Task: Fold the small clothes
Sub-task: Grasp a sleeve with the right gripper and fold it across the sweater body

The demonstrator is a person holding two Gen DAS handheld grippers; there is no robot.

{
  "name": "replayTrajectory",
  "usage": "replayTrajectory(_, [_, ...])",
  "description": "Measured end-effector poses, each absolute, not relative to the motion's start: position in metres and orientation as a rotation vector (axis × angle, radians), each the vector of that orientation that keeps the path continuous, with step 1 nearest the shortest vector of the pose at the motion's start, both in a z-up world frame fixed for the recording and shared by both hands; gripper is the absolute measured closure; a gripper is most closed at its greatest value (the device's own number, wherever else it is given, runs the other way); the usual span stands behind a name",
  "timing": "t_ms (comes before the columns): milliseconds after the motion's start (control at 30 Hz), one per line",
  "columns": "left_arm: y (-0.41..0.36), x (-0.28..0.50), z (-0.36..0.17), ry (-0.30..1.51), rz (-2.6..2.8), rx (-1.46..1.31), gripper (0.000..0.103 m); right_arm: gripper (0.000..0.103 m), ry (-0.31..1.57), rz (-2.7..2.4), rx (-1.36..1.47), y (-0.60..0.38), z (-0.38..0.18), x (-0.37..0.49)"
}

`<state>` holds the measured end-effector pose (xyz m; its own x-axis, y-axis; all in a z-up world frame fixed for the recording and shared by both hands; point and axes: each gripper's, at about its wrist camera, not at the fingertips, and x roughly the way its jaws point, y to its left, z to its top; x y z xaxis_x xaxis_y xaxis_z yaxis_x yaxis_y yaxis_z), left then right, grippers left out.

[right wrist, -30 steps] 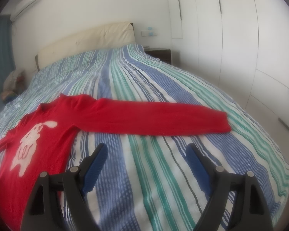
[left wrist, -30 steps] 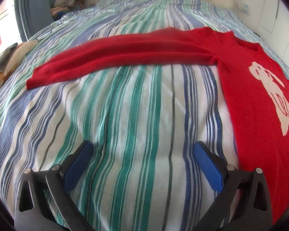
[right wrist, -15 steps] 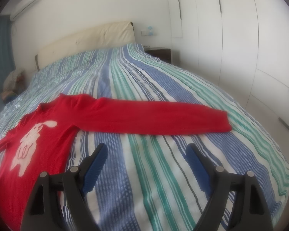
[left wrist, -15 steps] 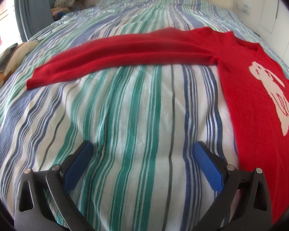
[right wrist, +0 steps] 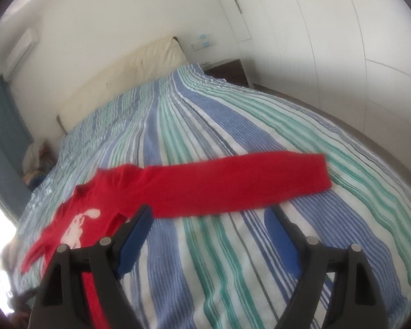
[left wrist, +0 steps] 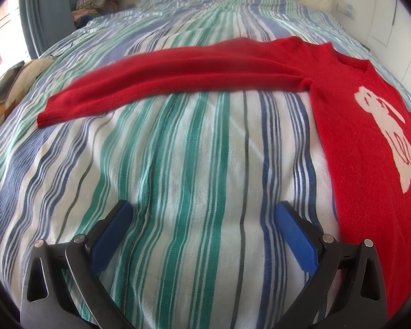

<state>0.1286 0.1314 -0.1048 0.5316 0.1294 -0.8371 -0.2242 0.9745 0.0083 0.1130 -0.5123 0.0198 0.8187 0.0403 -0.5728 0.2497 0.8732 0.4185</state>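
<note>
A red long-sleeved sweater [left wrist: 350, 126] with a white animal figure lies flat, face up, on the striped bedspread [left wrist: 178, 164]. Its left sleeve [left wrist: 164, 74] stretches out to the left in the left wrist view. Its right sleeve [right wrist: 241, 183] stretches to the right in the right wrist view. My left gripper [left wrist: 202, 213] is open and empty, low over the bedspread, short of the left sleeve. My right gripper [right wrist: 208, 216] is open and empty, just short of the right sleeve, near the armpit.
A cream headboard [right wrist: 123, 79] stands at the far end of the bed. White wardrobe doors [right wrist: 328, 27] and a dark nightstand [right wrist: 227, 68] are on the right. A pile of clothes [left wrist: 98, 0], a blue curtain [left wrist: 43, 8] and a patterned cushion [left wrist: 11, 87] are on the left.
My right gripper has moved forward toward the right sleeve and tilted, so the sleeve now sits just past its fingertips. My left gripper has not moved.
</note>
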Motion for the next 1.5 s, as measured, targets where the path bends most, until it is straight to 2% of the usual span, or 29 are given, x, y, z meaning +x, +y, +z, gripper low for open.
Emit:
replayTrajectory(100, [0.13, 0.131, -0.105, 0.992, 0.217, -0.096, 0.0, 0.02, 0.61, -0.143, 0.763, -0.57, 0.014, 0.112])
replayTrajectory(233, [0.129, 0.13, -0.106, 0.986, 0.219, -0.095, 0.0, 0.02, 0.704, -0.116, 1.099, -0.616, -0.036, 0.117])
replayTrajectory(367, [0.129, 0.13, -0.107, 0.977, 0.223, -0.094, 0.0, 0.024, 0.704, -0.155, 1.216, -0.629, -0.069, 0.128])
replayTrajectory(467, [0.128, 0.127, -0.107, 0.972, 0.223, -0.099, 0.0, 0.042, 0.65, -0.193, 1.234, -0.638, -0.079, 0.145])
replayTrajectory(500, [0.128, 0.126, -0.107, 0.97, 0.223, -0.101, 0.0, 0.056, 0.656, -0.201, 1.22, -0.639, -0.082, 0.154])
replayTrajectory(533, [0.128, 0.126, -0.107, 0.969, 0.222, -0.102, 0.0, 0.083, 0.684, -0.229, 1.189, -0.639, -0.085, 0.161])
replayTrajectory(567, [0.128, 0.126, -0.107, 0.968, 0.222, -0.103, 0.0, 0.098, 0.72, -0.275, 1.148, -0.638, -0.086, 0.167])
replayTrajectory(600, [0.128, 0.125, -0.107, 0.966, 0.222, -0.102, 0.0, 0.099, 0.736, -0.31, 1.109, -0.636, -0.084, 0.171])
replayTrajectory(667, [0.128, 0.125, -0.107, 0.966, 0.225, -0.099, 0.0, 0.099, 0.722, -0.355, 0.995, -0.624, -0.06, 0.177])
replayTrajectory(767, [0.127, 0.125, -0.107, 0.972, 0.232, -0.094, 0.0, 0.099, 0.623, -0.215, 0.801, -0.577, 0.015, 0.197])
replayTrajectory(867, [0.125, 0.128, -0.107, 0.981, 0.239, -0.082, 0.0, 0.099, 0.554, 0.005, 0.596, -0.497, 0.099, 0.226])
replayTrajectory(967, [0.125, 0.129, -0.107, 0.981, 0.236, -0.084, 0.0, 0.099, 0.542, 0.229, 0.43, -0.401, 0.157, 0.255])
replayTrajectory(1067, [0.126, 0.129, -0.107, 0.976, 0.233, -0.087, 0.0, 0.099, 0.567, 0.398, 0.304, -0.3, 0.176, 0.28])
replayTrajectory(1167, [0.126, 0.128, -0.107, 0.973, 0.235, -0.084, 0.0, 0.095, 0.64, 0.526, 0.213, -0.212, 0.158, 0.298])
replayTrajectory(1200, [0.126, 0.128, -0.107, 0.973, 0.234, -0.084, 0.0, 0.081, 0.707, 0.577, 0.199, -0.187, 0.142, 0.306])
replayTrajectory(1233, [0.126, 0.128, -0.107, 0.973, 0.234, -0.084, 0.0, 0.054, 0.79, 0.625, 0.195, -0.166, 0.125, 0.313])
replayTrajectory(1267, [0.125, 0.128, -0.107, 0.973, 0.235, -0.084, 0.0, 0.044, 0.84, 0.656, 0.204, -0.155, 0.11, 0.313])
replayTrajectory(1400, [0.125, 0.129, -0.107, 0.977, 0.237, -0.081, 0.0, 0.041, 0.841, 0.68, 0.231, -0.163, 0.088, 0.3])
replayTrajectory(1500, [0.123, 0.129, -0.107, 0.982, 0.245, -0.071, 0.0, 0.034, 0.836, 0.615, 0.237, -0.202, 0.084, 0.296])
